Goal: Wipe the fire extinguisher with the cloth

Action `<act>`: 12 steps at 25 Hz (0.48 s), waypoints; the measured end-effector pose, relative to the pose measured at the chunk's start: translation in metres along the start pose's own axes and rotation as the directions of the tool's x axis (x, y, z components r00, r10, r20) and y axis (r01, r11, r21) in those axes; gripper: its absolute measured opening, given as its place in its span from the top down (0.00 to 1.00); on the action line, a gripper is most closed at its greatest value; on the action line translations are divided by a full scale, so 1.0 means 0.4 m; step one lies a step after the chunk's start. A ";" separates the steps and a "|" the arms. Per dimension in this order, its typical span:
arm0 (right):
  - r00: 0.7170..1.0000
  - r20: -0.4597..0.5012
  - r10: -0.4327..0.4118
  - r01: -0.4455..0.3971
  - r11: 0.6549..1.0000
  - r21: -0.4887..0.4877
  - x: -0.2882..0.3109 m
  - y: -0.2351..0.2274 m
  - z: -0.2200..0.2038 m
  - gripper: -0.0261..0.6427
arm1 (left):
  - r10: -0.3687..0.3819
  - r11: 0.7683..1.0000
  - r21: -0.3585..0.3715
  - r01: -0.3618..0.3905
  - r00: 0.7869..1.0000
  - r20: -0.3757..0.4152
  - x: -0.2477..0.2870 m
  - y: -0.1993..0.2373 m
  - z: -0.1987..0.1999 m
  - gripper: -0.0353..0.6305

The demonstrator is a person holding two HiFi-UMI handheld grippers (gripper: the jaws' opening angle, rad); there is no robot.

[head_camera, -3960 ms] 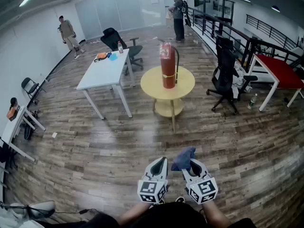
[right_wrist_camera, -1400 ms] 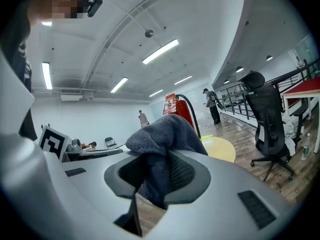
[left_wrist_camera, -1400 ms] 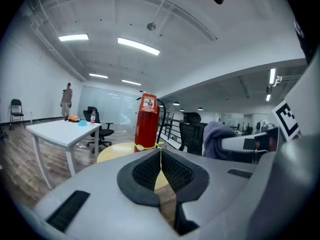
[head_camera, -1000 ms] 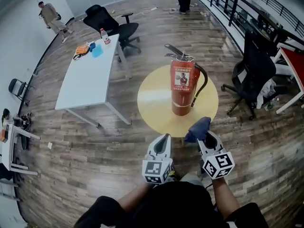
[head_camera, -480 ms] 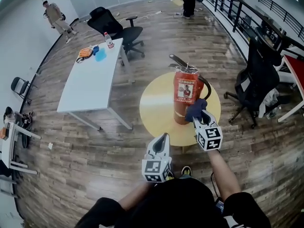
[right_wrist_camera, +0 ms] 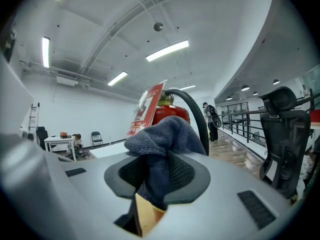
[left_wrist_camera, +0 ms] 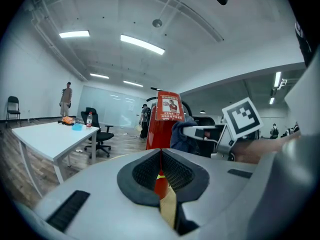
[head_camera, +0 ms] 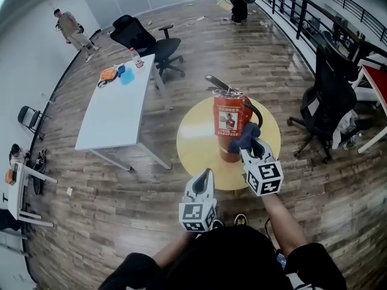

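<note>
while my right hand-held gripper [head_camera: 250, 148] pinches the cloth [head_camera: 247, 134] tight between its jaws, the wad seems to touch the extinguisher [head_camera: 225, 145] on its right flank, by the hose [head_camera: 259, 111] and beside the label [head_camera: 227, 119]. the extinguisher stands upright on the round worktop [head_camera: 196, 142]. my left hand-held gripper [head_camera: 204, 175] hangs low, short of the worktop's edge, jaws together on nothing.

to wipe well, i judge i should keep the pinch firm, press lightly so the tall cylinder does not tip, and stroke up and down around the body, steering clear of the hose and the lever [head_camera: 216, 83].

a second ago the cloth hung over the worktop's near edge, apart from the extinguisher; now it is at the red body. the left one is low and shut as before.
</note>
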State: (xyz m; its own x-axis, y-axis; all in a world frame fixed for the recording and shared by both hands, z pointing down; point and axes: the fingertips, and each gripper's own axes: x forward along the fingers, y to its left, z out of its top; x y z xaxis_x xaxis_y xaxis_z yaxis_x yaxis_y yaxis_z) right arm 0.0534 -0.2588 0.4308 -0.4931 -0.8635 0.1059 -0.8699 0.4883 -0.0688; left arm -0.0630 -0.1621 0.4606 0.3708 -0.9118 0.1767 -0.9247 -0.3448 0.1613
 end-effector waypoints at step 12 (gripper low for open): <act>0.999 -0.028 0.043 -0.043 0.999 -0.014 0.020 0.088 0.119 0.80 | 0.001 1.000 -0.006 0.000 1.000 0.004 0.015 -0.033 0.014 0.91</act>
State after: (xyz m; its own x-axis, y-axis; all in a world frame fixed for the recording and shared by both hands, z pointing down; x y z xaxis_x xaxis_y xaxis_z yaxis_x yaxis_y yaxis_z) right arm 0.0192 -0.2546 0.3820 -0.5300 -0.8378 0.1310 -0.8478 0.5270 -0.0597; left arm -0.0491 -0.1644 0.4541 0.3699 -0.9129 0.1725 -0.9244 -0.3430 0.1669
